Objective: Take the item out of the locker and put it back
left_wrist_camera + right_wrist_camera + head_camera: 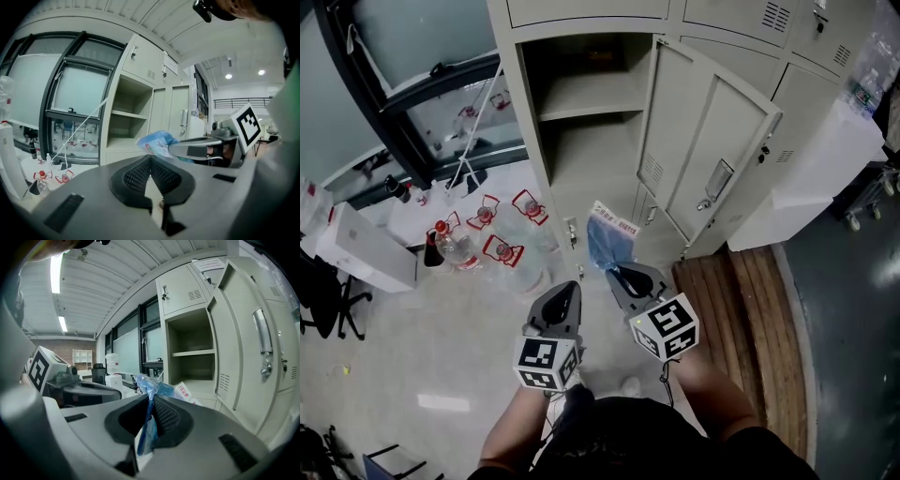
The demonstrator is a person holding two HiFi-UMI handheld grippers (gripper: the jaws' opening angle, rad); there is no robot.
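My right claw (619, 274) is clamped on the blue packet (607, 239), which is out of the locker (586, 164). The packet's long axis points toward 12 o'clock, at the open compartment ahead. My left claw (567, 291), closed and empty, sits just beside at 9 o'clock.

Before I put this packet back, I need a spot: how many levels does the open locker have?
2 in the open locker: one on the shelf, one beneath on the locker floor; the upper back is dark.

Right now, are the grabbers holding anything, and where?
The right gripper pinches the blue plastic bag by one edge; the left gripper is shut and empty.
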